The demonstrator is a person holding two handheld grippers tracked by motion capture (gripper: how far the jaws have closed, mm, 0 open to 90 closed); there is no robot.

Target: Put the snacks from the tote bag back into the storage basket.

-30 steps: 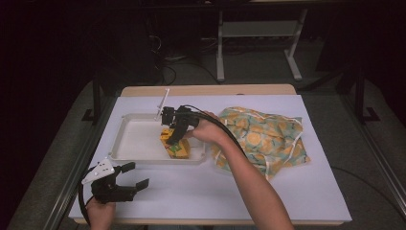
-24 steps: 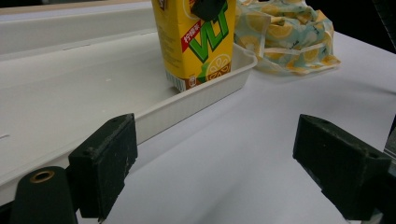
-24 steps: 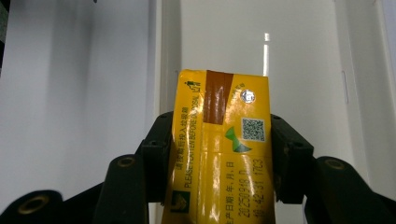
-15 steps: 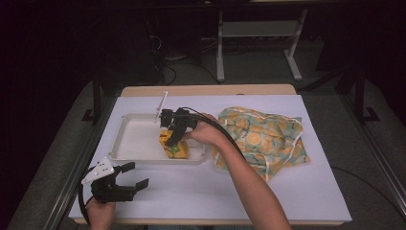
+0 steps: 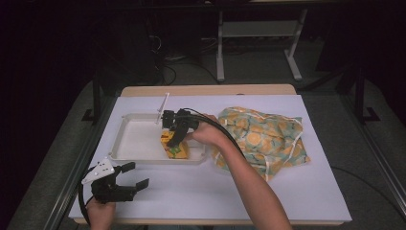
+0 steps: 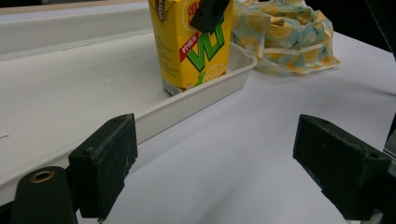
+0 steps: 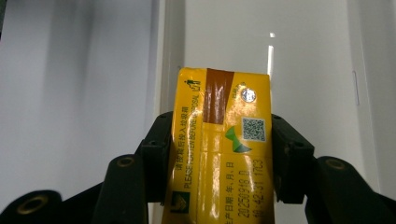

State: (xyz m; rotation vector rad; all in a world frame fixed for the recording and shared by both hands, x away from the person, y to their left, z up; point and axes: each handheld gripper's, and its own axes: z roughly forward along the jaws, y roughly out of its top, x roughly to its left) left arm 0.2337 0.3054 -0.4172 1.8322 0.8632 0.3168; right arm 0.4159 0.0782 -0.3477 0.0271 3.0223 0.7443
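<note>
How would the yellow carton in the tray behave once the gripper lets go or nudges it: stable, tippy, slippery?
The carton stands upright, taller than its base, so a sideways nudge would probably tip it. Its glossy faces reflect light, so the right gripper, jaws clamped on both sides, might slip if loosened. It looks boxy and fairly stiff, though paperboard may dent. The tray rim close by could stop a slide.

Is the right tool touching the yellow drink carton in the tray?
Touching. The right gripper view shows the right tool with both jaws pressed against the sides of the yellow drink carton.
</note>
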